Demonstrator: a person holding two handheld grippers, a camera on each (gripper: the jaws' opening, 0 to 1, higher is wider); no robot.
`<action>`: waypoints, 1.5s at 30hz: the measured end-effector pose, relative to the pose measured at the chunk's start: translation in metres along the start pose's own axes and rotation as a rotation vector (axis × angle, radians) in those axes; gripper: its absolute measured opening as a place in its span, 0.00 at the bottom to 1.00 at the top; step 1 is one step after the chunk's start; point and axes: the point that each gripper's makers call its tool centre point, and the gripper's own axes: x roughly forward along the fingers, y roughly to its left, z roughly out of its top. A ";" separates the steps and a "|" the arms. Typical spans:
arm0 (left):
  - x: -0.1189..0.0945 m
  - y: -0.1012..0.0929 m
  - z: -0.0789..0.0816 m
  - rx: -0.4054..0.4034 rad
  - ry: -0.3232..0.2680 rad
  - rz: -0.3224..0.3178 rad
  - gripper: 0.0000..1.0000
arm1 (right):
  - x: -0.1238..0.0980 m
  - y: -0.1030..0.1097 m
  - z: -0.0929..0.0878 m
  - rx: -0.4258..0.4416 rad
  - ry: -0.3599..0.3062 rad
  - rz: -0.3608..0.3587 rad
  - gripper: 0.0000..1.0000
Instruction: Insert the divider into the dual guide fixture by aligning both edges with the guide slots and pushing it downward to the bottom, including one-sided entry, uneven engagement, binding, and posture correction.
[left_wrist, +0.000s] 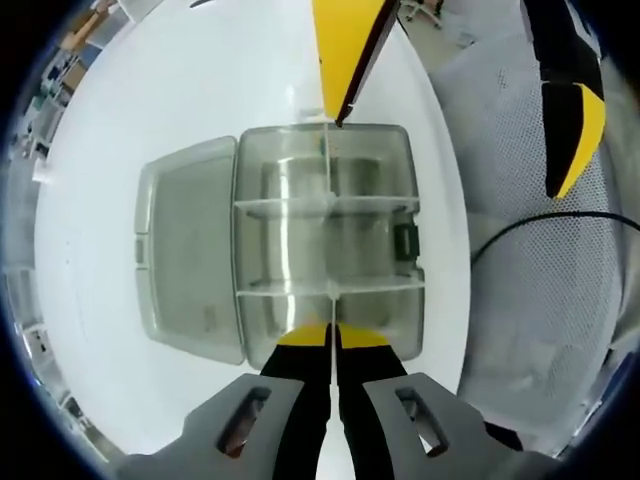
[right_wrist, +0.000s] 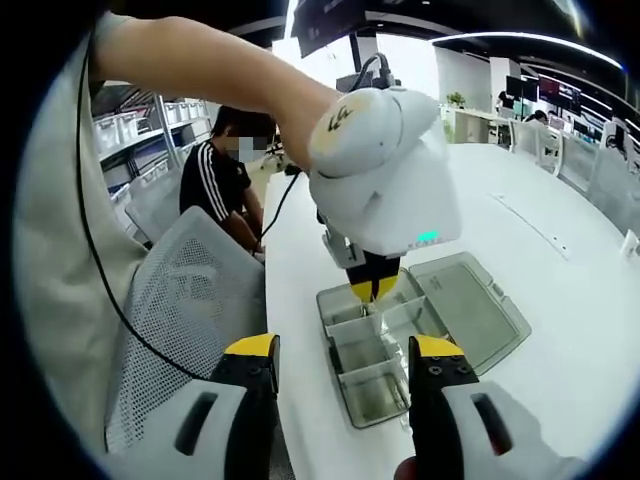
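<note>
In the left gripper view, a clear plastic box (left_wrist: 325, 240) sits on the white table (left_wrist: 100, 200), its lid (left_wrist: 190, 250) folded open to the left. The left gripper (left_wrist: 332, 335) has its yellow-tipped jaws closed on the upright clear divider (left_wrist: 330, 300) at the box's near wall. The right gripper (left_wrist: 345, 60) hovers just beyond the far wall.

In the right gripper view, the right gripper (right_wrist: 345, 365) holds nothing, jaws wide apart, near the box (right_wrist: 385, 350).
</note>
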 end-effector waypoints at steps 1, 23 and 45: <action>0.000 0.000 0.000 -0.001 -0.001 0.001 0.00 | 0.000 -0.001 0.001 0.000 -0.001 -0.001 0.49; 0.001 -0.001 -0.001 0.005 -0.001 0.005 0.00 | -0.003 -0.003 0.002 -0.006 0.000 -0.006 0.49; -0.002 -0.001 0.001 0.031 0.049 0.002 0.00 | -0.001 0.001 0.000 -0.011 0.011 0.003 0.49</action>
